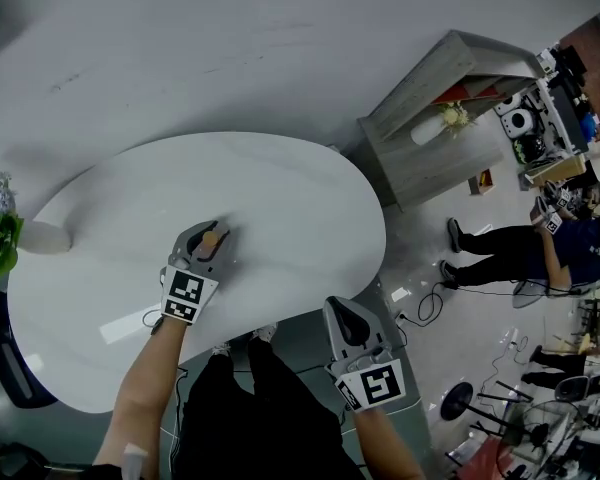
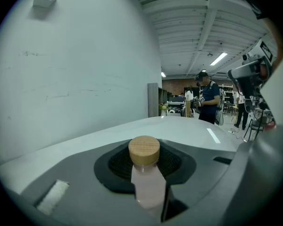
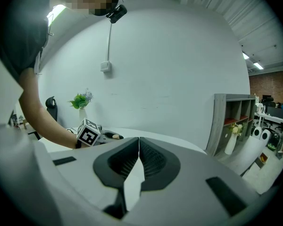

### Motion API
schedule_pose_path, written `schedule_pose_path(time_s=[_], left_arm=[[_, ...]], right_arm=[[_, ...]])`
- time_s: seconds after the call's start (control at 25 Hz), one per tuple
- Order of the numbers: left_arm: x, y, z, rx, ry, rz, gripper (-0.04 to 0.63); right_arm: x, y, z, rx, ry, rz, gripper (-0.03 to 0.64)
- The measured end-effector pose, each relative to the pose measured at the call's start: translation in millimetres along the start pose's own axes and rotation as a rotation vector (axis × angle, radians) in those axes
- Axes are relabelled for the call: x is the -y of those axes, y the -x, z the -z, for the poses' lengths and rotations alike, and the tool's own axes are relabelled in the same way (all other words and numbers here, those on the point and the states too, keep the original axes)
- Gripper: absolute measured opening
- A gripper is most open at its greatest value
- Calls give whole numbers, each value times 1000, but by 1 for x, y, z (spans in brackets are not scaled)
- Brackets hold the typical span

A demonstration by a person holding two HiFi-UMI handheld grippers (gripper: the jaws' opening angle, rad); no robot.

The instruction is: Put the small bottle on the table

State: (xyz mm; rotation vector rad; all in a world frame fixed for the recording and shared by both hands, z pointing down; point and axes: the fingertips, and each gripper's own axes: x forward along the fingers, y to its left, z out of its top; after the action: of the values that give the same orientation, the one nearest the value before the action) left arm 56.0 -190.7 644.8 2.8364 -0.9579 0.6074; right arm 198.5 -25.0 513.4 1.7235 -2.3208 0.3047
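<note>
Jaws of left gripper (image 1: 211, 238) pinch small bottle (image 2: 144, 150), those of right gripper (image 3: 138, 146) meet

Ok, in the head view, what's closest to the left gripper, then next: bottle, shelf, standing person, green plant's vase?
1. Bottle, held by the left gripper.
2. Plant vase, left.
3. Shelf, upper right.
4. Person, far right.

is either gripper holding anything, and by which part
The left gripper grips the small bottle by its body, below the wooden cap. The right gripper is shut, empty.
</note>
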Motion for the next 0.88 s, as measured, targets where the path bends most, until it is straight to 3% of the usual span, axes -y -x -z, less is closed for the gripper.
schedule_pose_path(time_s=[0.48,0.68,0.76,0.88], left_arm=[[1,-1,0,2,0,-10,115],[4,-2,-1,6,13,1,155],[4,-3,-1,5,16,-1,188],[3,-4,-1,10,16,-16,306]], right_arm=[[5,-5,4,4,-9,-17,6],[8,-6,4,7,-11,-24,6],[9,-6,4,10,-11,-28,6],[9,-5,2,18,-9,-37,6]])
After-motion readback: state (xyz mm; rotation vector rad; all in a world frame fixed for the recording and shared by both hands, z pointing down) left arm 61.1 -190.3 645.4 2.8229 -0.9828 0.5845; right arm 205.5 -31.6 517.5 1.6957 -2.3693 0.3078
